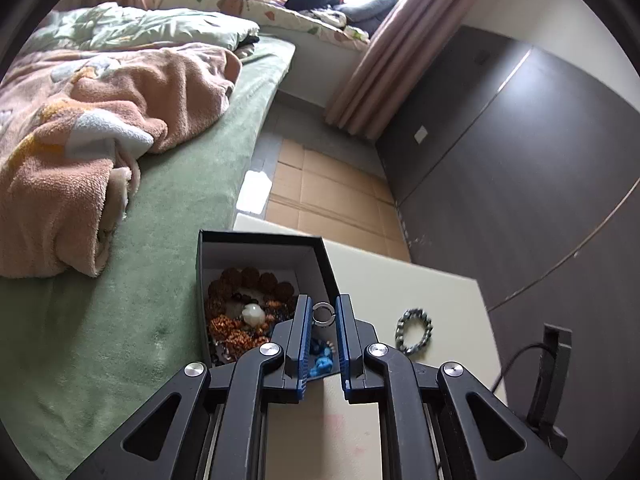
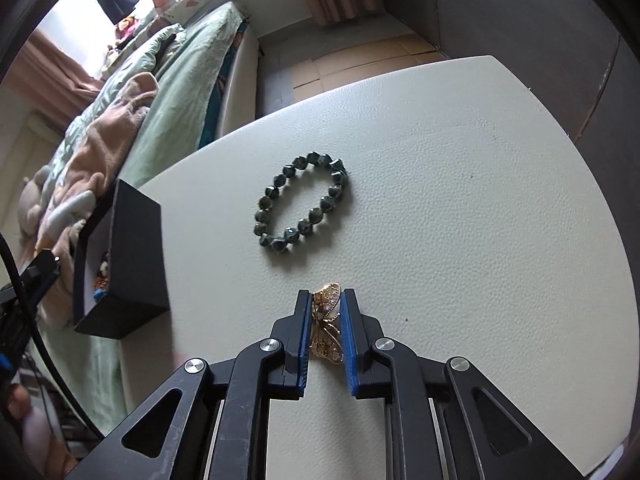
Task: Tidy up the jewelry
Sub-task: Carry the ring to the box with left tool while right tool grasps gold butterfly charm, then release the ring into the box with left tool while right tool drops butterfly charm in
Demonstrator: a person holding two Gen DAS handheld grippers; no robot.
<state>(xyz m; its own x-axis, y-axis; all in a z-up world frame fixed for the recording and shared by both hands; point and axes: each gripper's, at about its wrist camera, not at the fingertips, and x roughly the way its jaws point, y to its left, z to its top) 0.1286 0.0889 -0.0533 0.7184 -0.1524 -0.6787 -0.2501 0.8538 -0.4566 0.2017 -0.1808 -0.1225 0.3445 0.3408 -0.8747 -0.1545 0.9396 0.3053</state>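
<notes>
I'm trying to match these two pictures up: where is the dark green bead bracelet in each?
Left wrist view: the green bracelet lies low and right of centre on the white table, right of the tool tips.
Right wrist view: it lies near the middle, above the tool tips.
Shared landmark: the black box, left of the bracelet in both.

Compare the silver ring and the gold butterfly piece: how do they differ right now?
The silver ring is a small plain hoop; the gold butterfly piece is filigree, wing-shaped and larger between its pads. The ring sits in the left gripper above the open black box; the butterfly sits in the right gripper down at the white table, away from the box. Shared: each is pinched between blue pads.
</notes>
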